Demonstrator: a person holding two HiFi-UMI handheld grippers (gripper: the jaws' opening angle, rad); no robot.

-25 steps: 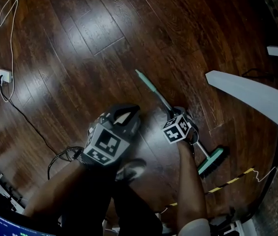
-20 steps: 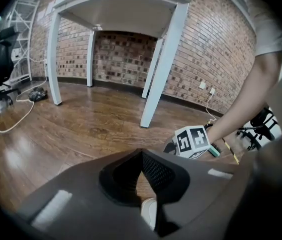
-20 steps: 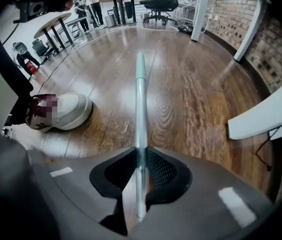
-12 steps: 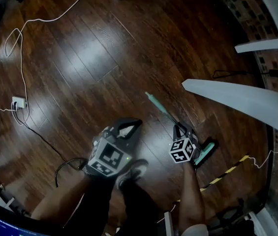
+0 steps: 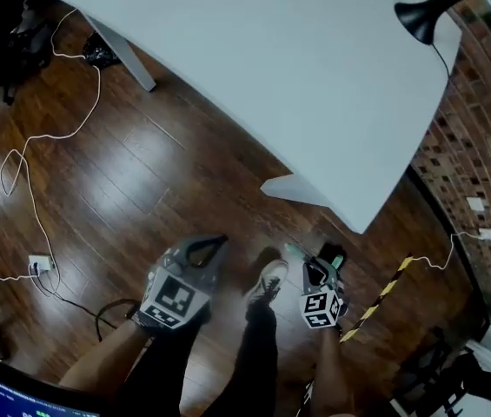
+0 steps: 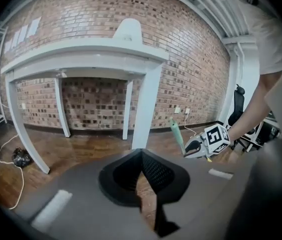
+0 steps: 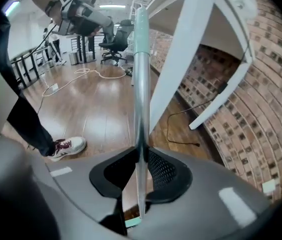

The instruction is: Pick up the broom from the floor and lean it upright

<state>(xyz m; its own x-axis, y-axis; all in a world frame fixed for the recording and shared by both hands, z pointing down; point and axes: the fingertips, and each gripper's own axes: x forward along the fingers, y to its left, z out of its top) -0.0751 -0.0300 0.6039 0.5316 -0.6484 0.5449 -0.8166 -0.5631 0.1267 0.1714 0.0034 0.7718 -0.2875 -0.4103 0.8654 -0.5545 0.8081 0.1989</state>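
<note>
The broom is off the floor and stands steeply, with my right gripper (image 7: 141, 151) shut on its silver shaft (image 7: 140, 99). Its green grip (image 7: 141, 29) points up past the table's edge, and a sliver of the green head (image 7: 133, 223) shows below the jaws. In the head view the right gripper (image 5: 315, 269) is beside the person's shoe, with the green grip (image 5: 294, 252) poking out ahead of it. My left gripper (image 5: 207, 248) hangs to the left, shut on nothing. In its own view the left gripper (image 6: 141, 153) faces the table, with the broom's grip (image 6: 175, 133) and the right gripper (image 6: 196, 147) at the right.
A large white table (image 5: 254, 68) fills the upper head view, with a black lamp (image 5: 419, 11) on it and a white leg (image 6: 145, 109) close ahead. A brick wall (image 5: 480, 146) runs along the right. White cables (image 5: 45, 146), a socket (image 5: 39, 264) and yellow-black tape (image 5: 375, 302) lie on the wooden floor.
Both grippers have risen. The broom, first lying low along the floor in the right gripper, now stands steeply with its head under the gripper. The head view has swung up to the table.
</note>
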